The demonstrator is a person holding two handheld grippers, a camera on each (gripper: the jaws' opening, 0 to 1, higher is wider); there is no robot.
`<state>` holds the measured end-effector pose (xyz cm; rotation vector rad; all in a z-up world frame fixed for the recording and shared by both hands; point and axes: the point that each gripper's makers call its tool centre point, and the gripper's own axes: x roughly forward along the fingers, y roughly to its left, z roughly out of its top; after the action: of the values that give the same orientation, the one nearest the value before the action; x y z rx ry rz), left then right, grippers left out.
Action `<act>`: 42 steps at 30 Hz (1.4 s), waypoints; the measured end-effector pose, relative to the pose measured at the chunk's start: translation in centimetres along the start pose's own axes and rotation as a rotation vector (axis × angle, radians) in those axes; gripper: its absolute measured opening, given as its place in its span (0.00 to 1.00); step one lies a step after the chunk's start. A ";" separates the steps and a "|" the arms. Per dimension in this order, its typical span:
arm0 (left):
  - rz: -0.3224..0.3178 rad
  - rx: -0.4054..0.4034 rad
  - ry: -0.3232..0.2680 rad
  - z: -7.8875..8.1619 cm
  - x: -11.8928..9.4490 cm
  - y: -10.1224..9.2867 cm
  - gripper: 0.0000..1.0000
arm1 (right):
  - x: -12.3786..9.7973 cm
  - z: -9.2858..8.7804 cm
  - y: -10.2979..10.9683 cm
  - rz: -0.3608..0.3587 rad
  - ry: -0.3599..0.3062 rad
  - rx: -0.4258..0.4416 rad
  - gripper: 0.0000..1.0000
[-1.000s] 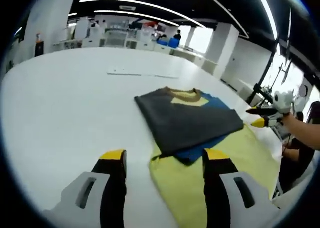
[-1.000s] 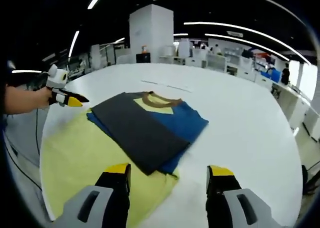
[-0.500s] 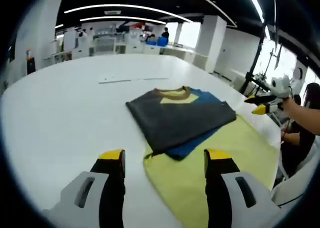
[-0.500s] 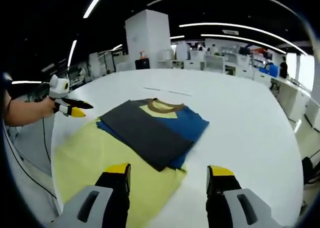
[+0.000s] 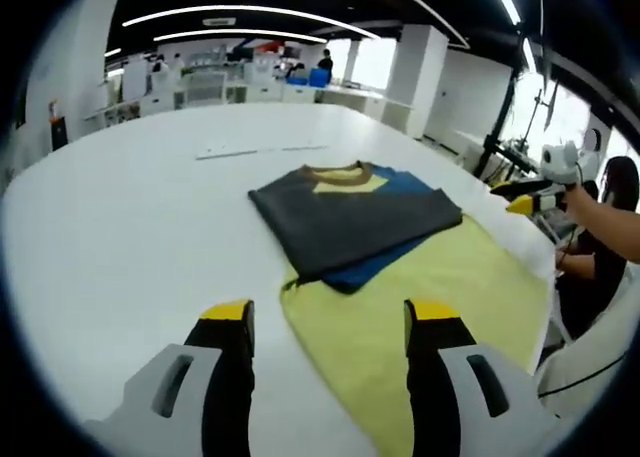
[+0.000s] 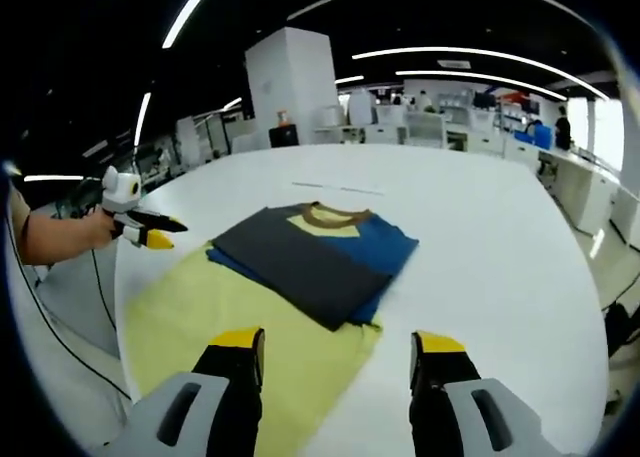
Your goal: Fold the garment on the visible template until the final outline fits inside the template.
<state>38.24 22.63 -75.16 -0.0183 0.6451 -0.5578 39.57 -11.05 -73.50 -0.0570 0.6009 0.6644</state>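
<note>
A folded garment (image 5: 352,220) (image 6: 315,252), dark grey over blue with a brown collar and a yellow patch, lies on the far part of a pale yellow template sheet (image 5: 420,322) (image 6: 240,322) on a white table. My left gripper (image 5: 327,322) stands open above the sheet's near corner, empty. My right gripper (image 6: 337,347) is also open and empty, over the sheet's other near corner. Each gripper appears in the other's view as well: the right gripper (image 5: 525,203) at the right edge, the left gripper (image 6: 150,234) at the left edge, both held off the table's side.
The white table (image 5: 120,227) (image 6: 500,257) is wide and round-edged. A thin strip (image 5: 260,151) lies on it beyond the garment. A person's arm (image 5: 605,222) reaches in at the right. Desks and pillars stand in the background.
Both cameras have pulled back and risen a little, so the garment looks smaller and farther. The garment and sheet lie as before. Both grippers stay open.
</note>
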 end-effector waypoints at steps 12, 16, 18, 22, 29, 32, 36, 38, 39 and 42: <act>-0.017 -0.026 0.021 -1.9 -2.1 -0.2 0.54 | -1.6 -1.4 0.7 0.002 0.016 -0.011 0.55; -0.016 -0.038 0.026 -2.5 -2.5 -0.4 0.54 | -2.1 -2.4 0.9 0.004 0.031 -0.008 0.55; -0.021 -0.045 0.031 -2.9 -2.8 -0.7 0.53 | -2.4 -2.8 1.0 0.004 0.036 -0.002 0.55; -0.034 -0.051 0.040 -3.5 -3.1 -1.2 0.52 | -2.9 -3.5 1.2 0.006 0.051 -0.005 0.52; -0.057 -0.050 0.071 -4.9 -3.8 -2.1 0.50 | -3.8 -4.0 1.5 0.005 0.055 0.004 0.52; -0.063 -0.047 0.079 -5.4 -4.1 -2.5 0.49 | -4.2 -4.4 1.9 0.007 0.055 0.004 0.51; -0.070 -0.056 0.083 -5.8 -4.3 -2.8 0.49 | -4.5 -5.1 2.4 0.009 0.067 0.005 0.51; -0.076 -0.057 0.089 -6.0 -4.5 -3.0 0.49 | -4.7 -5.5 2.6 0.013 0.070 0.016 0.51; -0.078 -0.056 0.093 -6.1 -4.5 -3.0 0.49 | -4.7 -5.7 2.7 0.014 0.073 0.021 0.51; -0.081 -0.058 0.098 -6.4 -4.7 -3.1 0.49 | -4.9 -6.2 3.0 0.014 0.081 0.023 0.51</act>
<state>29.93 23.26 -77.11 -0.0718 0.7586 -0.6206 31.59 -12.91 -75.60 -0.0587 0.6871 0.6716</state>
